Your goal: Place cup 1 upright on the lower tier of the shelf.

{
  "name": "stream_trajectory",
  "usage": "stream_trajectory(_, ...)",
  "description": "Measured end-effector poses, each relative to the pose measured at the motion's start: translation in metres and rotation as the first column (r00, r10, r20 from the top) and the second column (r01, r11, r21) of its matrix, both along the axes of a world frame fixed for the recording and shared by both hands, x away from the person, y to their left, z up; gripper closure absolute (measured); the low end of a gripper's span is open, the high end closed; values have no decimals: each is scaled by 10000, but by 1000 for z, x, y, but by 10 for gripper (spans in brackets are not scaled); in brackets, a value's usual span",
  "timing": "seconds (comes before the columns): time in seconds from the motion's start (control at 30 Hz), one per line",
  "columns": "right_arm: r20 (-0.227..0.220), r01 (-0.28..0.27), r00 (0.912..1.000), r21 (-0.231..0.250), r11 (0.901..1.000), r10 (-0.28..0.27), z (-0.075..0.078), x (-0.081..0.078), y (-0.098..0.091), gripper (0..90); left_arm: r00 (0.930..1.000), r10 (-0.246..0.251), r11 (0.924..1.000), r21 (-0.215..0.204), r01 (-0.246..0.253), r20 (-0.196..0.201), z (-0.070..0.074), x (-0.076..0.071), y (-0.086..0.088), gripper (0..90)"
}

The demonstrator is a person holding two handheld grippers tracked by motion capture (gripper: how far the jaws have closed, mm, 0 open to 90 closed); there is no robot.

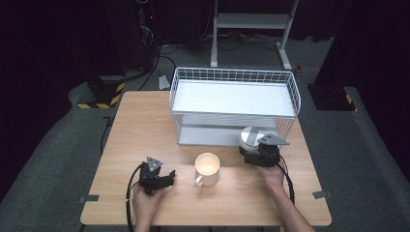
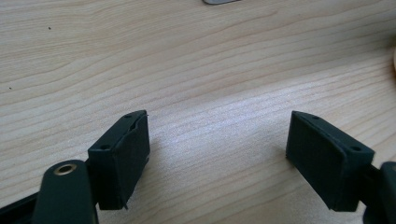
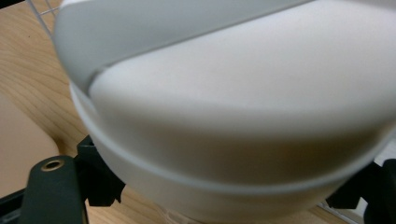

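Desk (image 1: 145, 125) is light wood, with a white wire basket rack (image 1: 235, 104) at its far side, open front facing the person. Cream mug (image 1: 207, 168) stands upright near the middle of the desk, handle turned toward the person's left front, inside looks lit and empty.

Right tool (image 1: 255, 151) sits at the right of the mug, just in front of the rack's right lower corner, grey three-cornered plate on top, person's right hand (image 1: 273, 176) behind it. Its jaws are clamped around a white round container (image 1: 250, 137) with a grey band. In the right gripper view the container (image 3: 233, 107) sits very close between the two black jaws, one jaw on each flank, both pressed against its sides; rack wire shows at the top left corner and the lower right edge. Container sits low at the desk, touching or just above it, can't tell which.

Left tool (image 1: 167, 180) is on the near left of the desk, well apart from the container, near the mug's left side, not touching it. Left hand (image 1: 145, 200) holds it, cable looping back off the desk edge. Left gripper view: left tool (image 2: 217, 161) released, jaws standing apart, bare wood grain between them, nothing gripped.
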State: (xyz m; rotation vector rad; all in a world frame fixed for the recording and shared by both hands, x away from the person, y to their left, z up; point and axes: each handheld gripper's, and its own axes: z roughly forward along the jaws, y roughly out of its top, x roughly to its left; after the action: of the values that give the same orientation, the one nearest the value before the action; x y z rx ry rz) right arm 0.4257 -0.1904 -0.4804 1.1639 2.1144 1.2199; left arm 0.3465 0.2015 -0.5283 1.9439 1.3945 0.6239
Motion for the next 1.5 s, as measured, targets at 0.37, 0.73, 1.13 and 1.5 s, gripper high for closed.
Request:
stream_trajectory(0.37, -94, 256, 9996, -69, 9996, -257, -1, 11, -3, 185, 10000, -5, 10000, 4, 5, -2, 0, 0, 0, 218)
stream_trajectory(0.73, -141, 563, 9983, -120, 9983, -565, -3, 21, -3, 185, 10000, -2, 10000, 2, 2, 2, 0, 0, 0, 218)
stream_trajectory(1.13, -20, 712, 9975, -90, 9974, -712, -6, 25, -4, 186, 10000, -3, 10000, 5, 3, -1, 0, 0, 0, 218)
stream_trajectory(1.5, -68, 796, 9968, -323, 9963, -799, -4, 34, -3, 185, 10000, -4, 10000, 8, 4, -4, 0, 0, 0, 218)
